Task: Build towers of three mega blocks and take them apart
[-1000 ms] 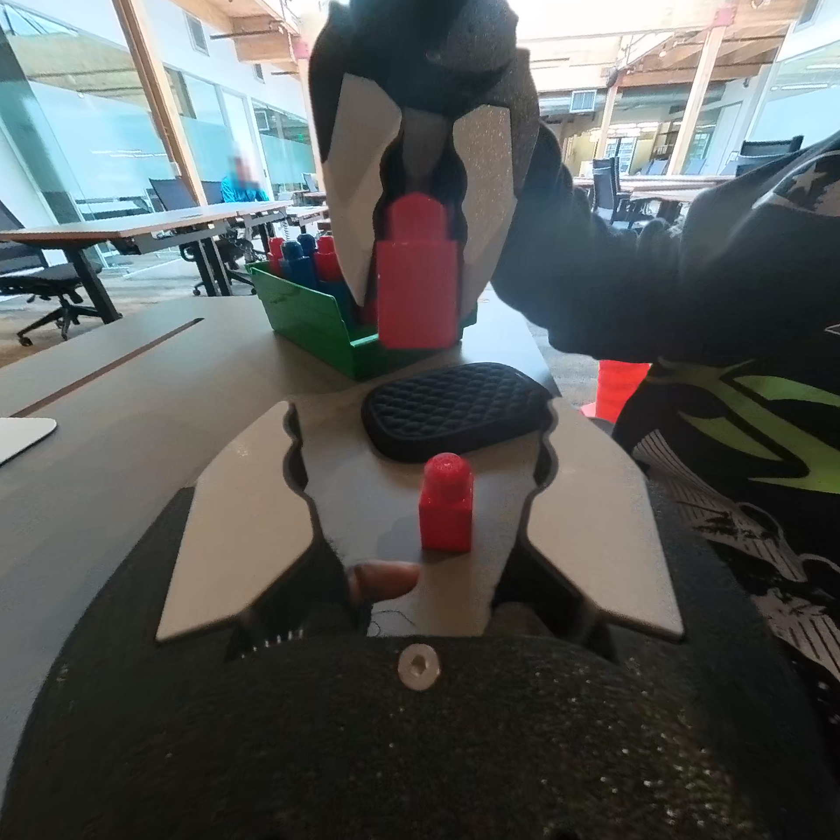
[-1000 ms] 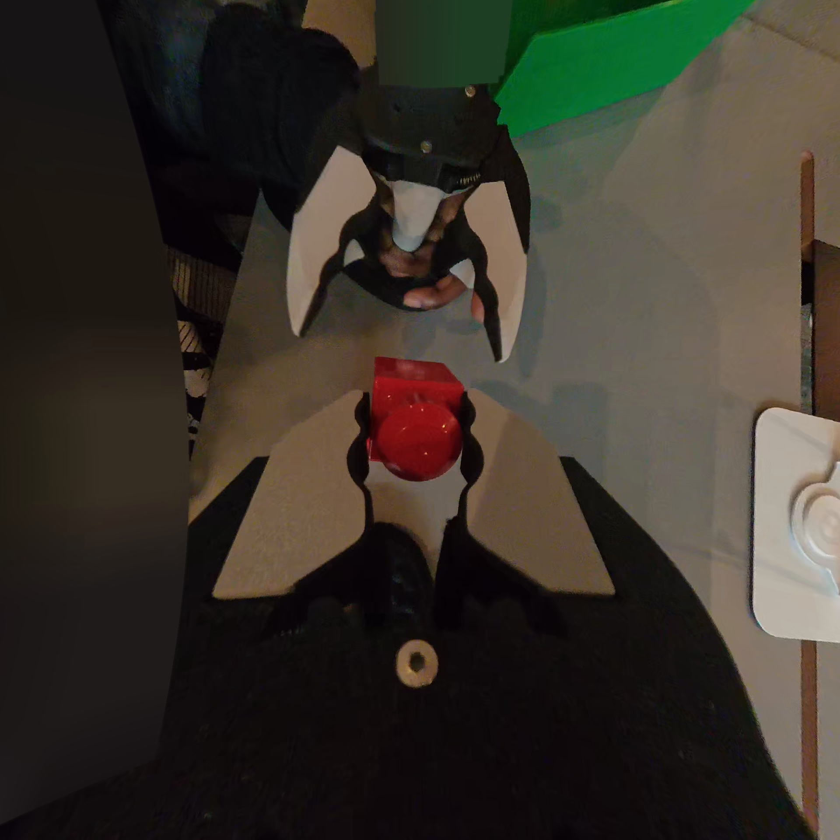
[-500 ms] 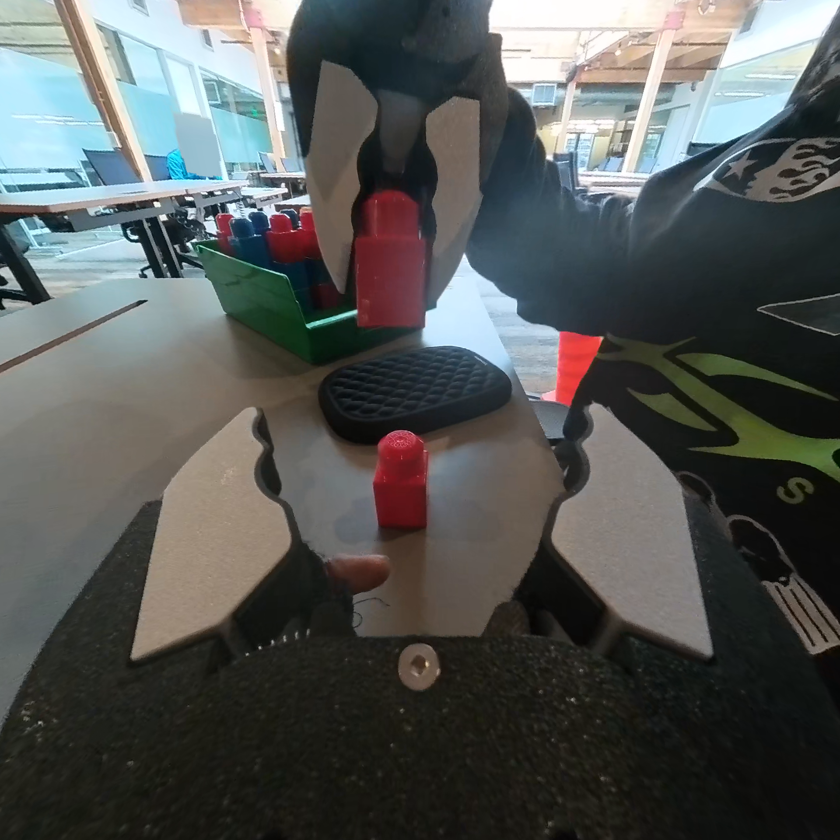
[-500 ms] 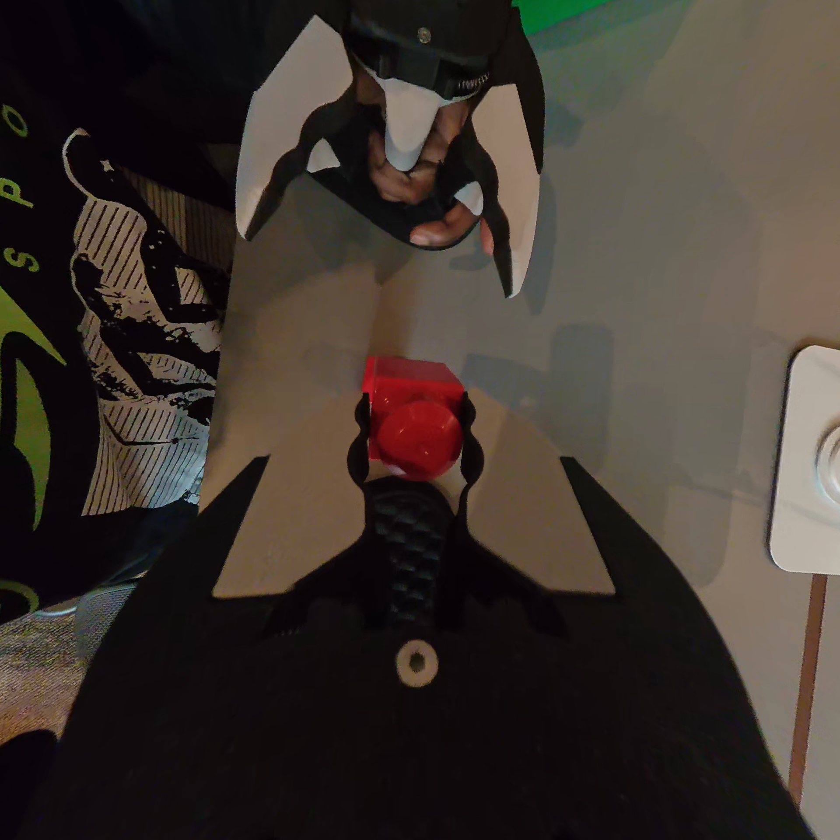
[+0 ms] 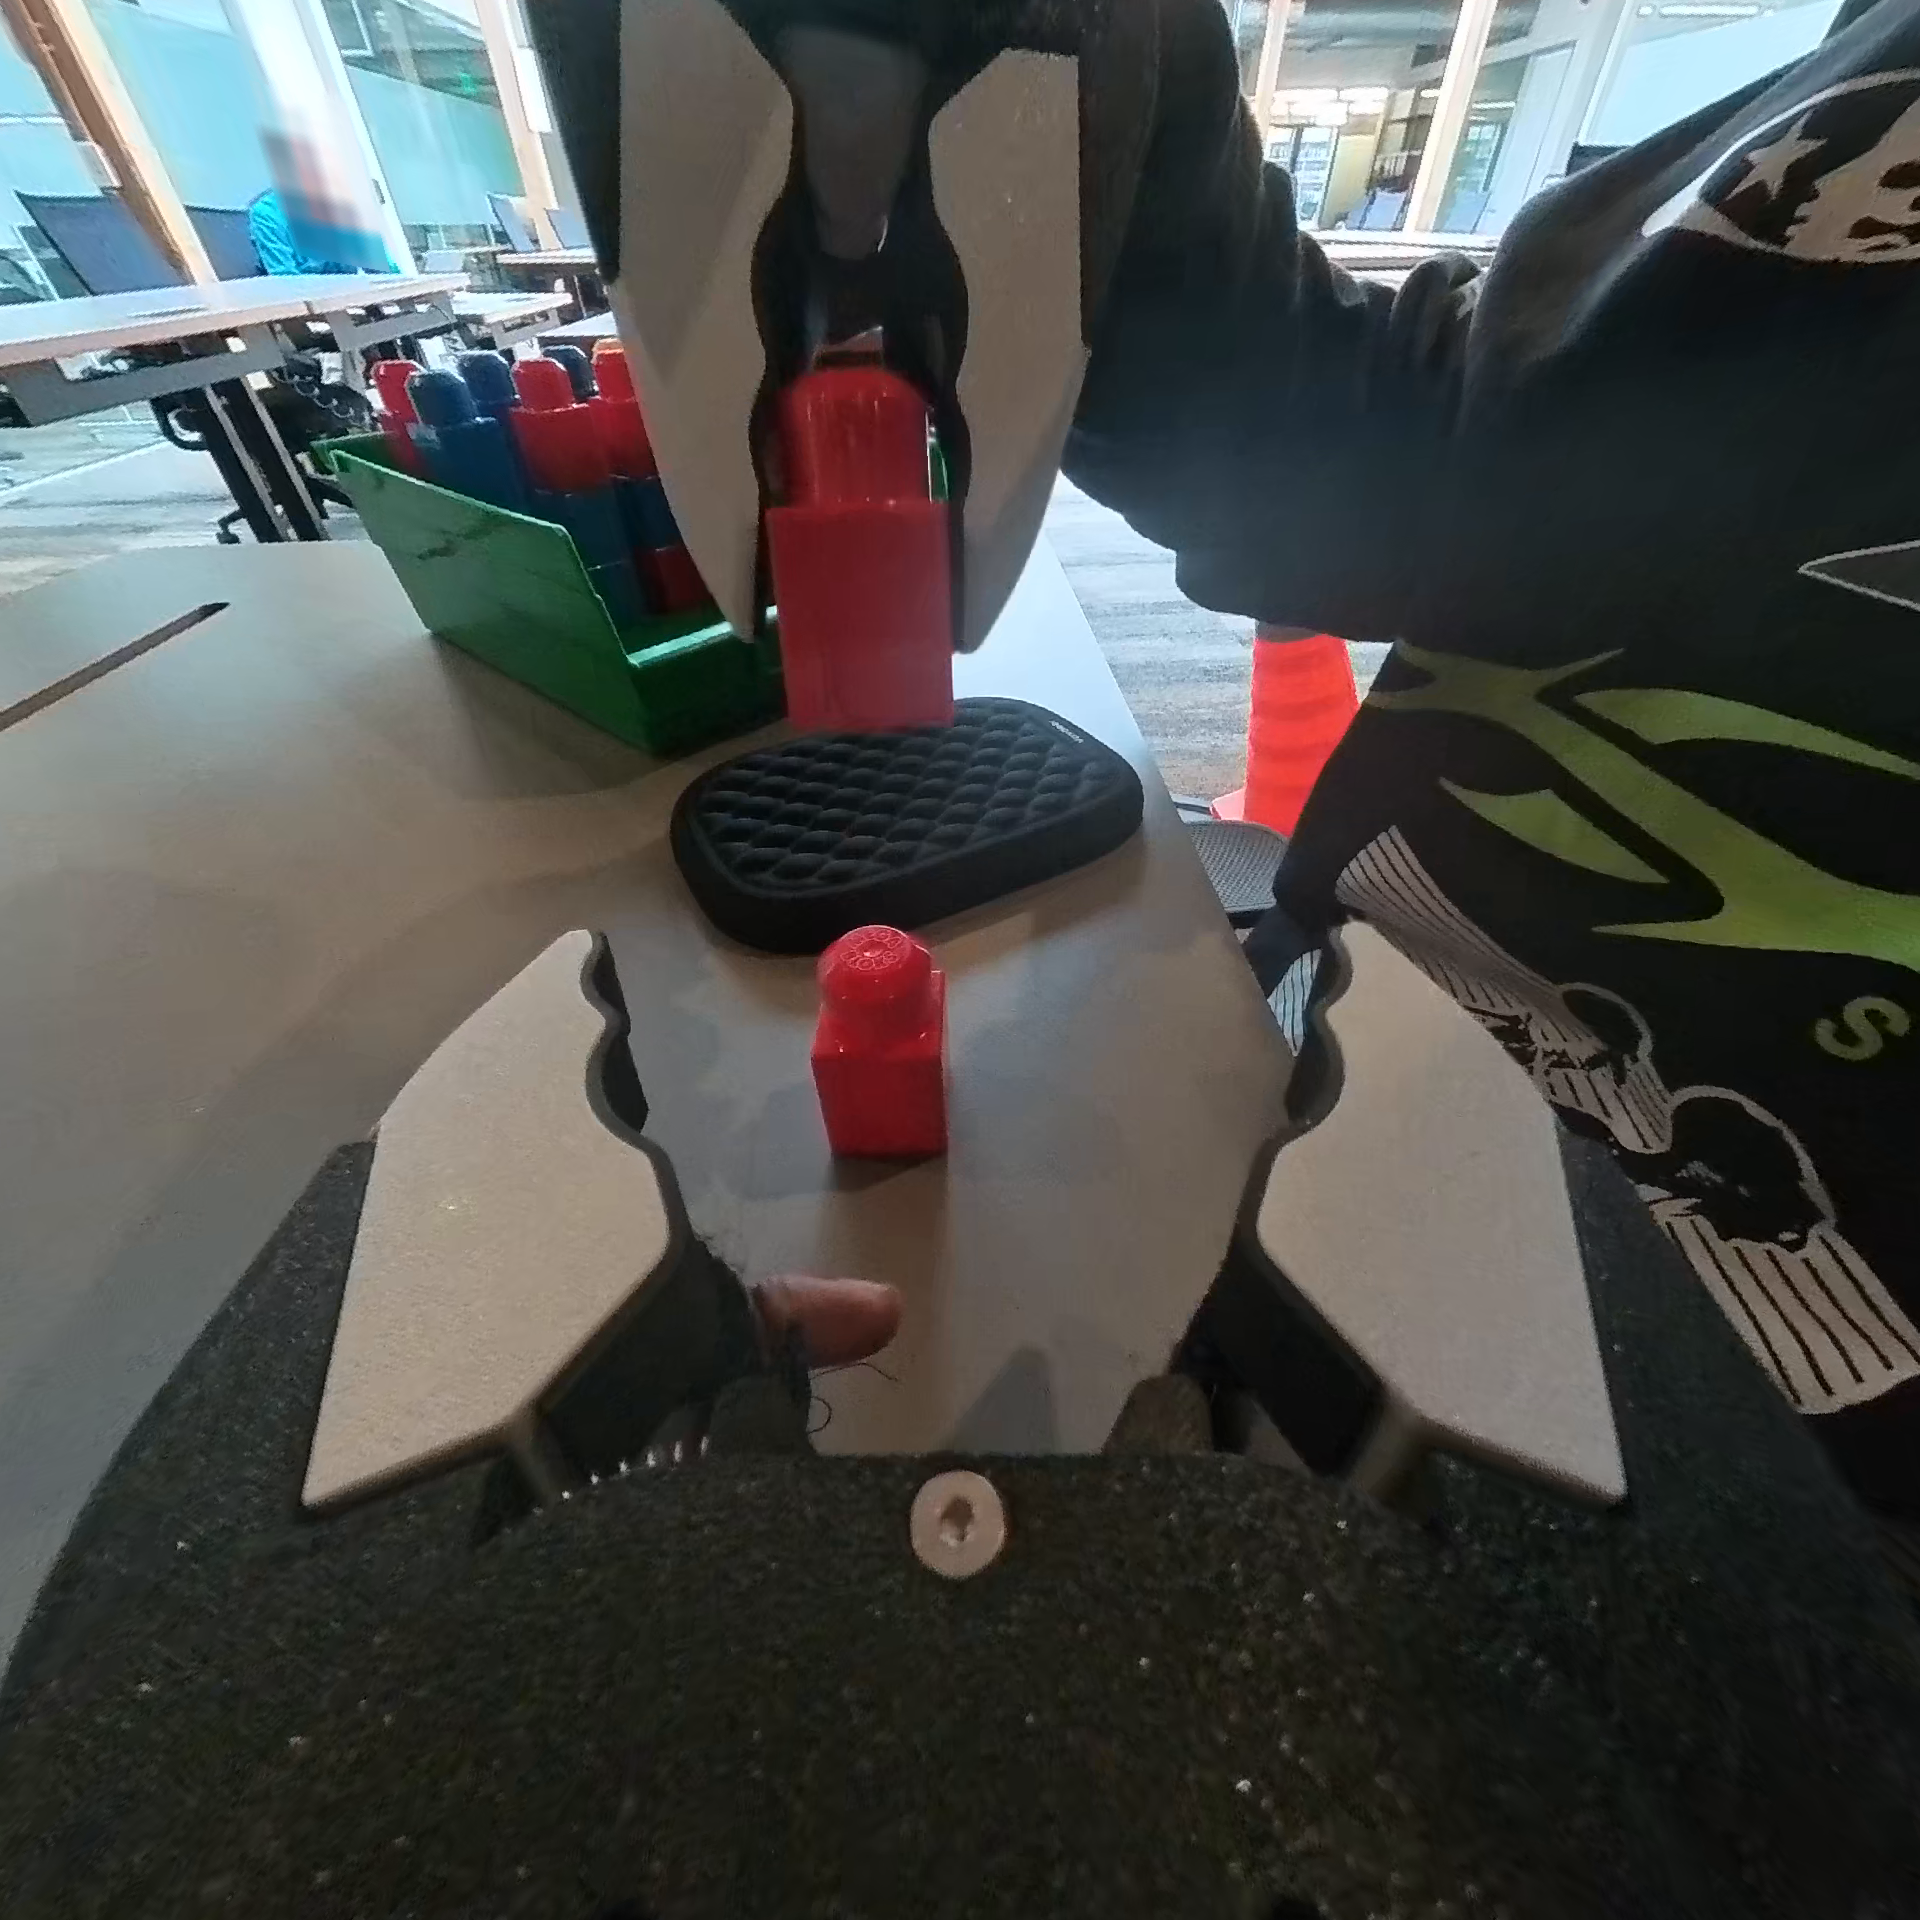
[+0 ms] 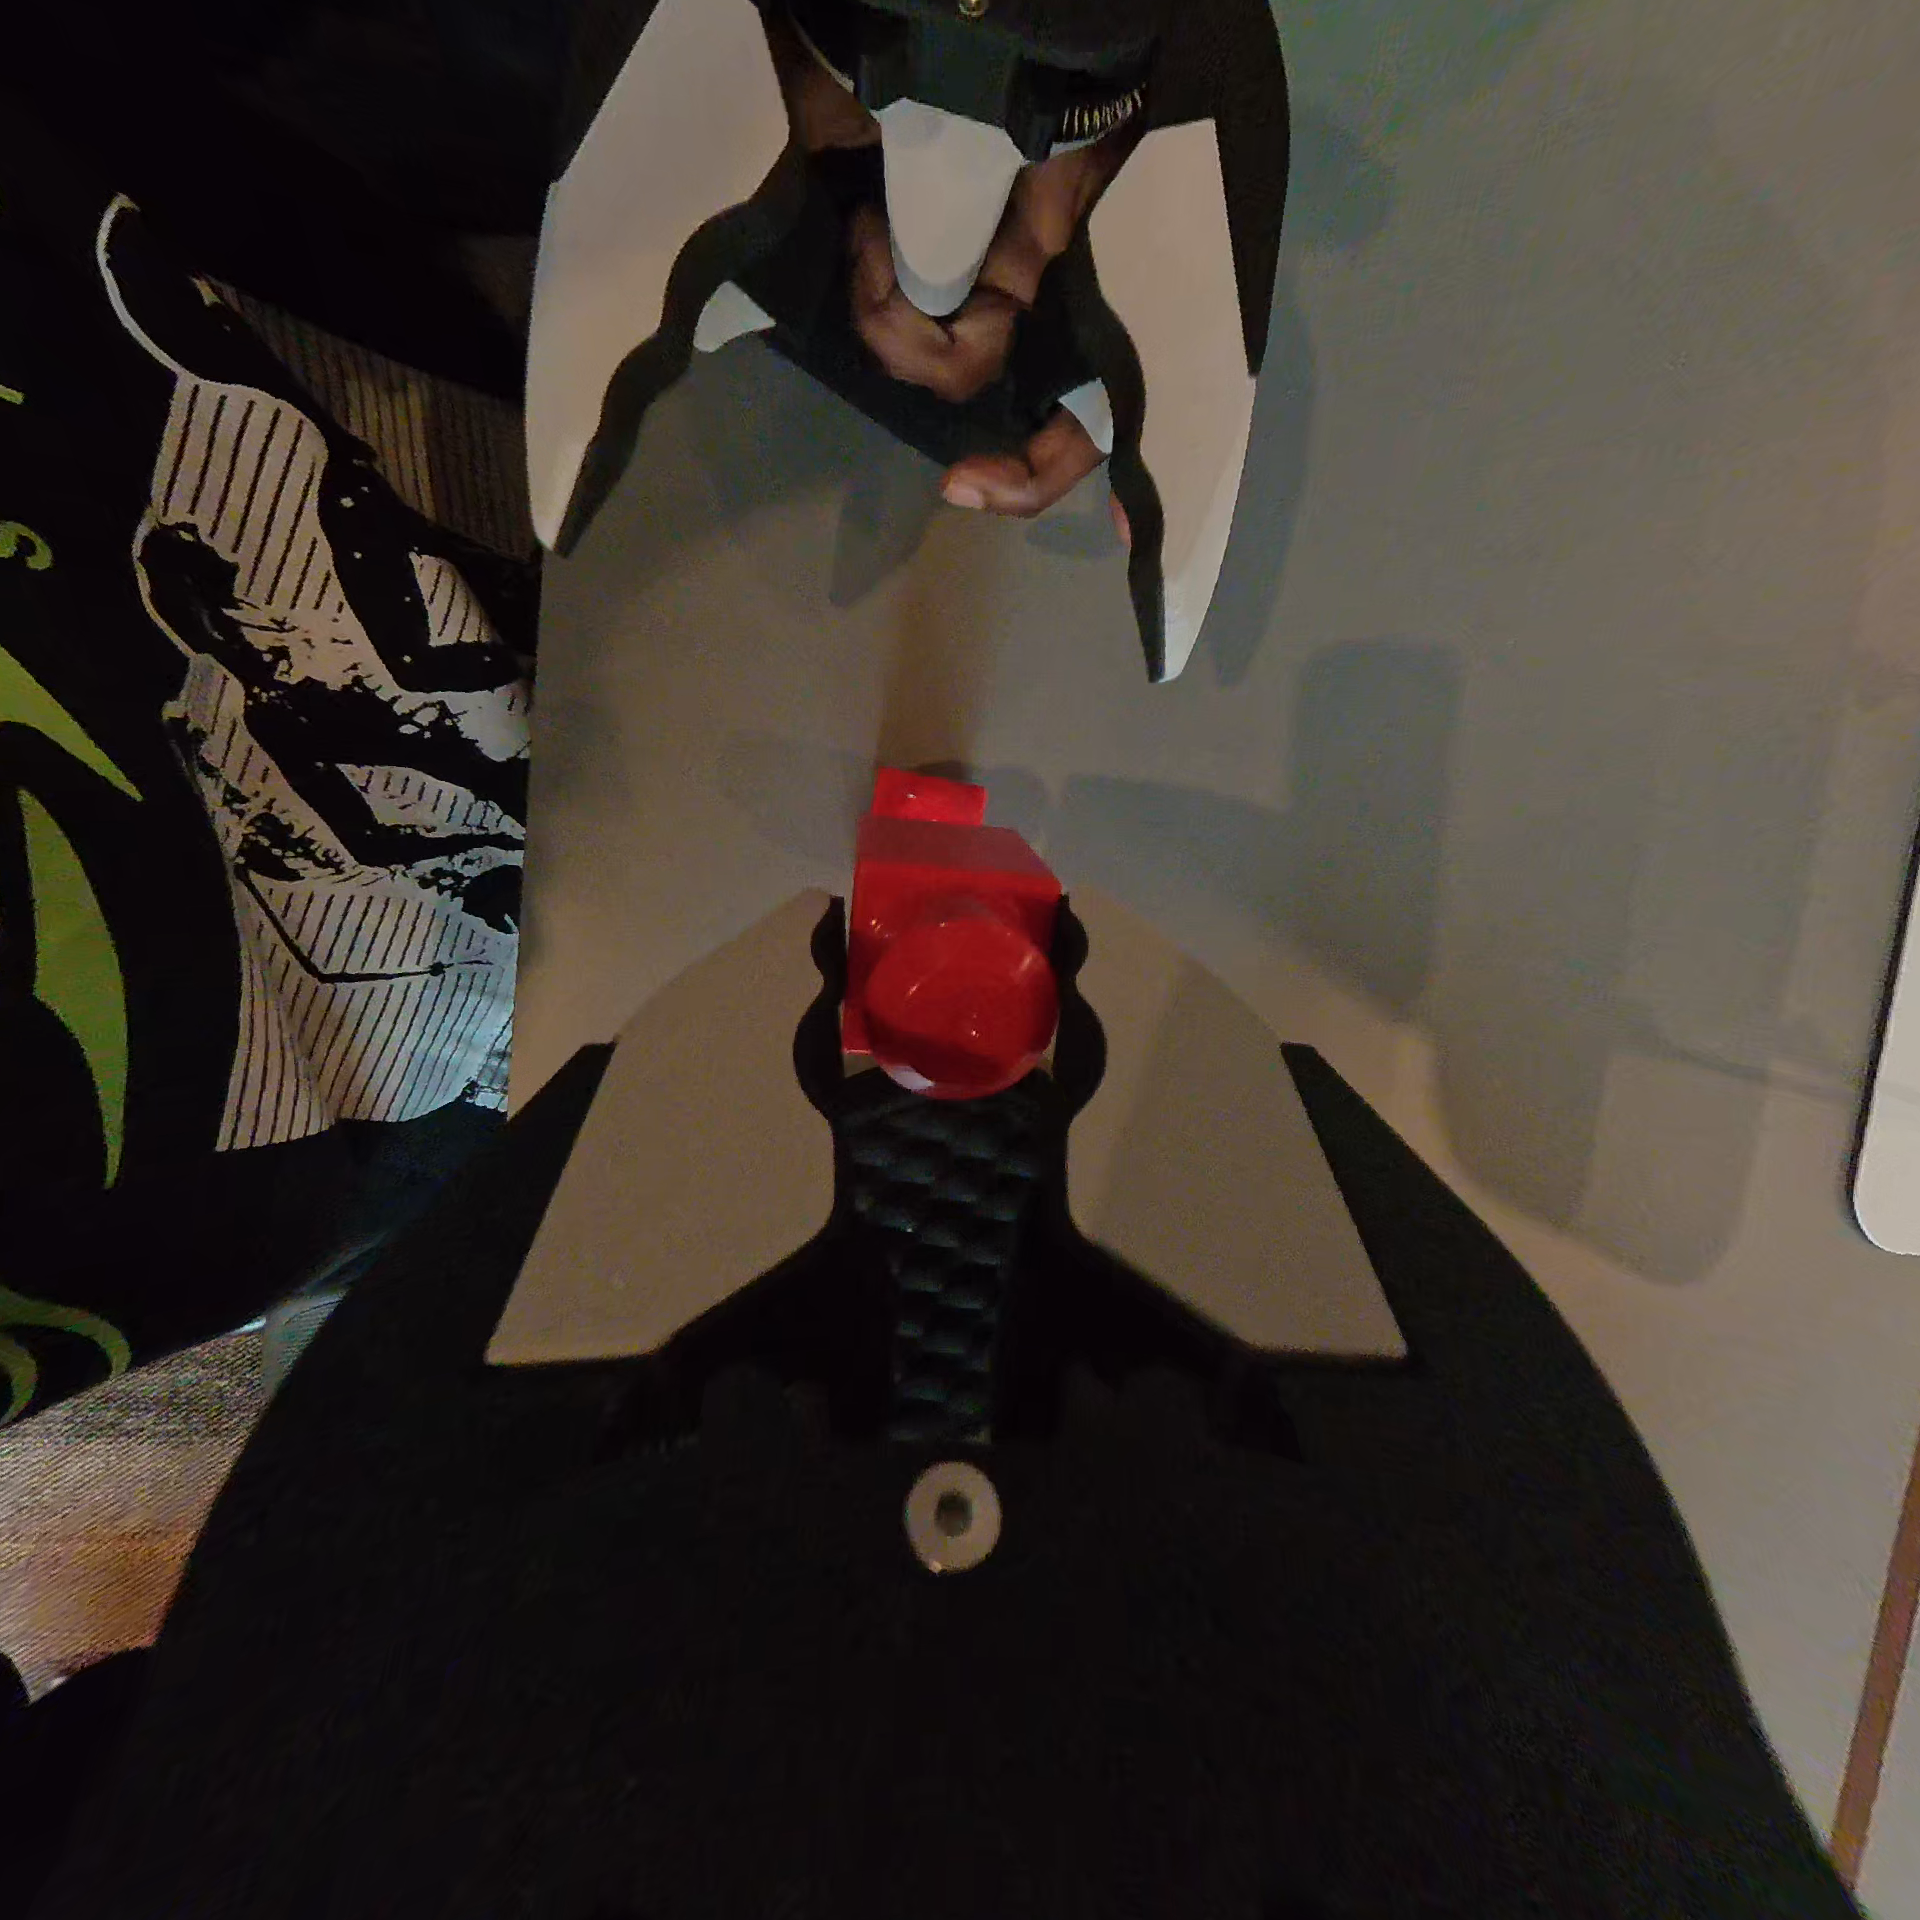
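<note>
A single red mega block [image 5: 881,1070] stands upright on the grey table [image 5: 260,935], between the spread fingers of my left gripper [image 5: 966,935], which is open and empty. My right gripper [image 5: 857,639] points down from above, shut on a second red block [image 5: 857,582] held in the air above and beyond the standing one. In the right wrist view my right gripper [image 6: 951,909] clamps that red block [image 6: 951,966]. The standing block [image 6: 930,795] peeks out just past it. The open left gripper [image 6: 862,608] lies farther on.
A green bin [image 5: 499,582] with several red and blue blocks stands at the back. A black quilted pad [image 5: 904,821] lies in front of it. The table's right edge is close, with an orange cone [image 5: 1299,717] beyond. A white flat object [image 6: 1891,1143] lies at the side. The gap from one gripper's tips to the other's is roughly 7 cm. The white flat object [image 6: 1891,1143] is about equally far from each gripper, around 40 cm.
My right gripper has brought its red block lower and closer over the standing block. My left gripper stays open around that block.
</note>
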### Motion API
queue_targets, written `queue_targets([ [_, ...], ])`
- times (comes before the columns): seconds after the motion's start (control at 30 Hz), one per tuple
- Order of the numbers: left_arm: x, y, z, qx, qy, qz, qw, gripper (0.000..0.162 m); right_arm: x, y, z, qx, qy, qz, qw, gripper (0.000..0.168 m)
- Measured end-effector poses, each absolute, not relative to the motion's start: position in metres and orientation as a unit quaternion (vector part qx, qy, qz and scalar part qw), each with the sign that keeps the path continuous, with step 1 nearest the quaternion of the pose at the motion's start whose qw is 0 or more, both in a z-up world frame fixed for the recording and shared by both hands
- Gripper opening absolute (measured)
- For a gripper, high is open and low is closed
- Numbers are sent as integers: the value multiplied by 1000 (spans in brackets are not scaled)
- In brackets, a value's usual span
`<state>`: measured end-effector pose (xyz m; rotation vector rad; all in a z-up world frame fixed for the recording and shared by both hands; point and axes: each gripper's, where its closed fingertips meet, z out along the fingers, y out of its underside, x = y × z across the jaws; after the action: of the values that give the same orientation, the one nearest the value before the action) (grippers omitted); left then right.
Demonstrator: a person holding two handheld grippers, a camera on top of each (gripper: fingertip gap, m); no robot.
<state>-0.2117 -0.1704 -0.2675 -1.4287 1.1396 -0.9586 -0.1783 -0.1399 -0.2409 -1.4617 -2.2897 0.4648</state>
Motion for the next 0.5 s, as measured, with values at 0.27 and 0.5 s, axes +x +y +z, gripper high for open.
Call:
queue_targets([
  [0.27,-211,-170,-270,-598,475,-399,507,123,-184,-140,-253,-529,-815,154,176,37],
  [0.5,-210,-171,-272,-599,480,-398,502,123,-193,-143,-267,-535,-817,148,158,37],
])
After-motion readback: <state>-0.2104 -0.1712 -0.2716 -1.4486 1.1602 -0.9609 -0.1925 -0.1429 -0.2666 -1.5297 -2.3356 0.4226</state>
